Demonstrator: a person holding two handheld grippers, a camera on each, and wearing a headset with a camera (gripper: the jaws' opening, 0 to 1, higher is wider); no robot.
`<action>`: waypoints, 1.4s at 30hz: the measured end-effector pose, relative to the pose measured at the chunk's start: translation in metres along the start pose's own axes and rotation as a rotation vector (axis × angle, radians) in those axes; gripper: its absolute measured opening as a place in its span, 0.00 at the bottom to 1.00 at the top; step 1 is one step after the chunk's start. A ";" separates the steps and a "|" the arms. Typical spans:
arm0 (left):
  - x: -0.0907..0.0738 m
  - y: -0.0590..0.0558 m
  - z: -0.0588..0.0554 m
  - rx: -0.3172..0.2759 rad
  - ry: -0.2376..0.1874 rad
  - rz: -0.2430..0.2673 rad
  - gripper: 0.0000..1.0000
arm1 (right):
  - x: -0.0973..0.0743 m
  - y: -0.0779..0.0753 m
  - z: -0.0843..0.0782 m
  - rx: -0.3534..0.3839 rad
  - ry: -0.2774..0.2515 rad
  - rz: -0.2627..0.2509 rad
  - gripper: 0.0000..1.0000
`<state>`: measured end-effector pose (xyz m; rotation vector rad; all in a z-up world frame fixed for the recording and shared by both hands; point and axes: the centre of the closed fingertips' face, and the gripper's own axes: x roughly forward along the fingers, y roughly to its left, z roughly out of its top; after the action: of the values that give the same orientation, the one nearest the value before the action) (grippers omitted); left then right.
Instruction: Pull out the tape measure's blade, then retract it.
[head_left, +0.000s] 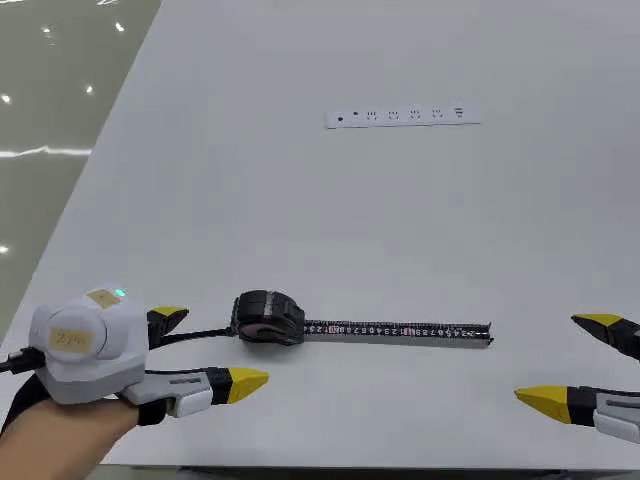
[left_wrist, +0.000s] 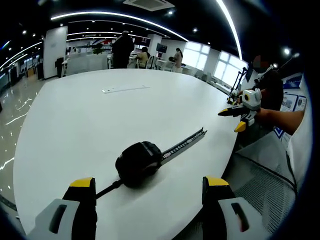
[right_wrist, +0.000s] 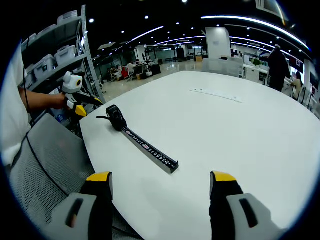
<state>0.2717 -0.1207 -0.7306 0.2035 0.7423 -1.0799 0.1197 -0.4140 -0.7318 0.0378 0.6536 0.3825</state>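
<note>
While black round-cased tape measure (head_left: 268, 318) lies on white tabletop (head_left: 300, 200) with dark marked blade (head_left: 400, 332) out, left gripper (head_left: 225, 345) hangs spread beside case, empty | right gripper (head_left: 547, 357) spread, clear of blade tip | risk: unpinned case skids, blade whips back on release

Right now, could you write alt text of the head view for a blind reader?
A black tape measure lies on a white table, blade pulled out to the right. The open left gripper is left of it, the open right gripper past the blade's end. A power strip lies farther back.
</note>
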 end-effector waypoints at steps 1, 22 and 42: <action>0.001 0.000 0.000 -0.001 0.002 0.001 0.83 | 0.000 0.000 0.000 -0.001 -0.002 0.000 0.81; 0.034 -0.004 0.000 -0.047 0.047 0.016 0.77 | -0.001 -0.001 0.000 0.010 -0.018 0.011 0.81; 0.051 -0.005 0.003 -0.089 0.049 0.028 0.77 | 0.003 0.000 0.000 0.013 -0.017 0.022 0.82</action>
<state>0.2822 -0.1613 -0.7601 0.1641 0.8279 -1.0163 0.1218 -0.4131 -0.7340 0.0604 0.6393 0.3988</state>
